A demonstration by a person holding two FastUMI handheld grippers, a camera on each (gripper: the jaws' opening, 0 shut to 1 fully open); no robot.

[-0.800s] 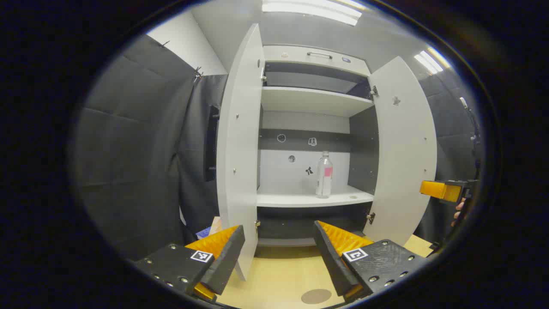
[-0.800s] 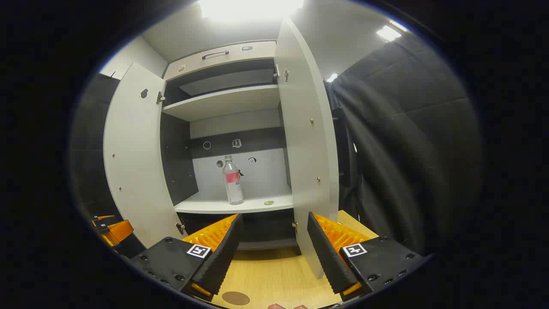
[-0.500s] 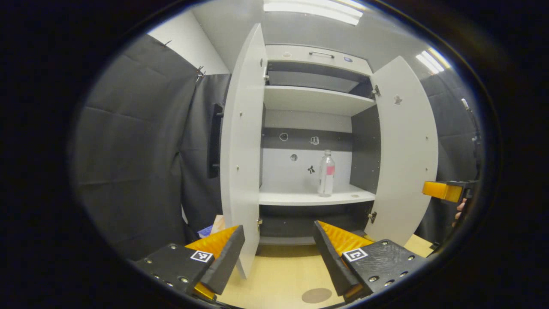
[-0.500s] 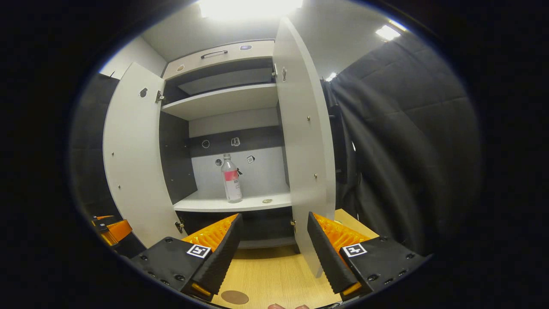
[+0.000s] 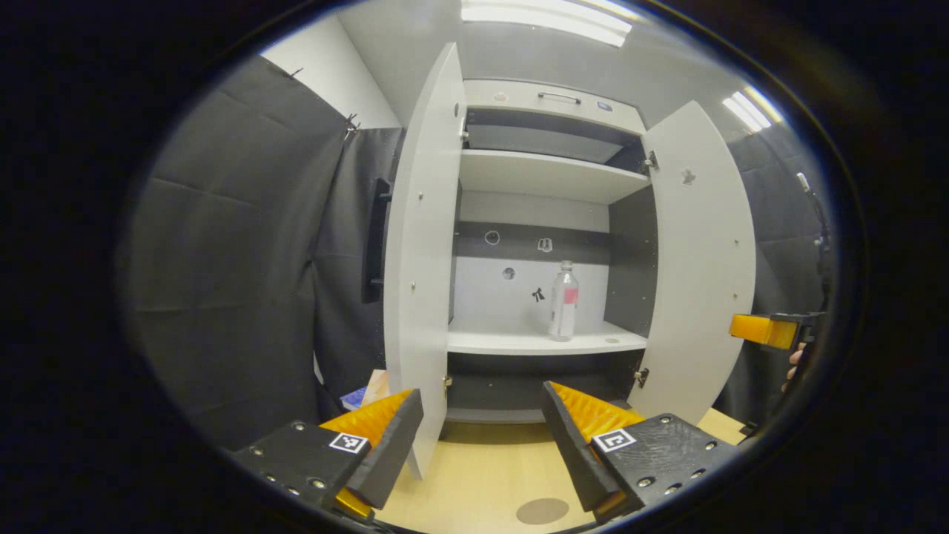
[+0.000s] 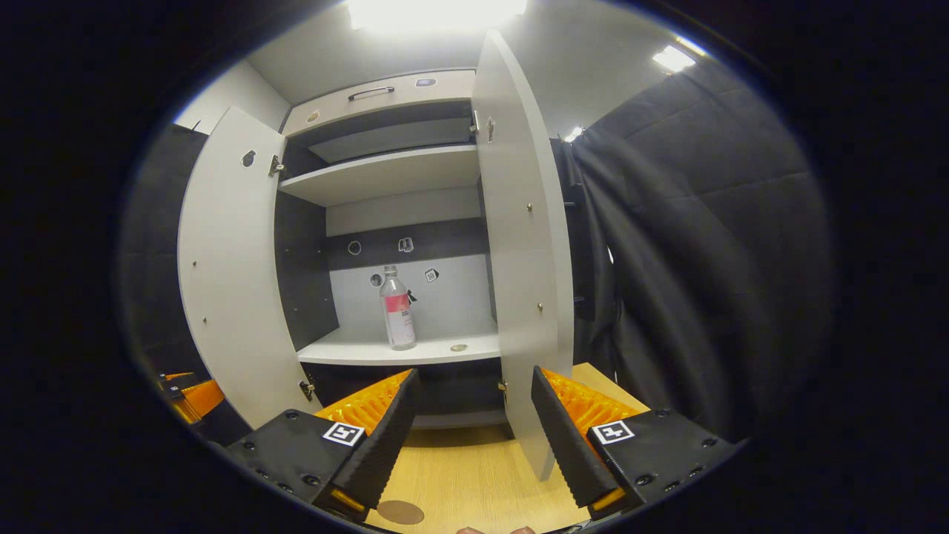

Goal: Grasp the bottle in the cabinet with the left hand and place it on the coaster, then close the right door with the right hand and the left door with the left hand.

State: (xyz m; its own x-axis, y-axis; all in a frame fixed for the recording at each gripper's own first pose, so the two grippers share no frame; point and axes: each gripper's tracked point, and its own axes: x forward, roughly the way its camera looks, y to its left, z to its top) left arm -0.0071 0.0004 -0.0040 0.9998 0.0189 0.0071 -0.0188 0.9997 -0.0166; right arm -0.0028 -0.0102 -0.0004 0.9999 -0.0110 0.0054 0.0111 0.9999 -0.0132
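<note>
While both cabinet doors stand wide open, my two grippers wait low over the wooden table [image 5: 482, 475], and nothing is in them. My left gripper [image 5: 482, 437] has its jaws spread apart and empty, and my right gripper [image 6: 474, 434] is spread and empty too. I see the bottle [image 5: 563, 302] standing straight up on the lower shelf [image 5: 519, 343] of the cabinet [image 5: 549, 111], toward the right end of that shelf and back from its front edge. From the right gripper view the same bottle [image 6: 397, 310] stands near the middle of the shelf, with a tiny round thing [image 6: 459, 347] lying beside it near the front edge. I think the bottle is clear thin plastic with a pink band around it. It looks light, and I cannot tell how much water is inside. It is tall and thin, so I think a bump could tip it over. Its sides are likely smooth and a bit slippery, and they may dent if I squeeze hard. I would take hold of it around the middle, about where the band is, with one finger on each side. The round brown coaster [image 5: 543, 511] lies on the table near its front edge, well apart from the bottle. The left door [image 5: 419, 245] and the right door [image 5: 700, 252] are both open.
</note>
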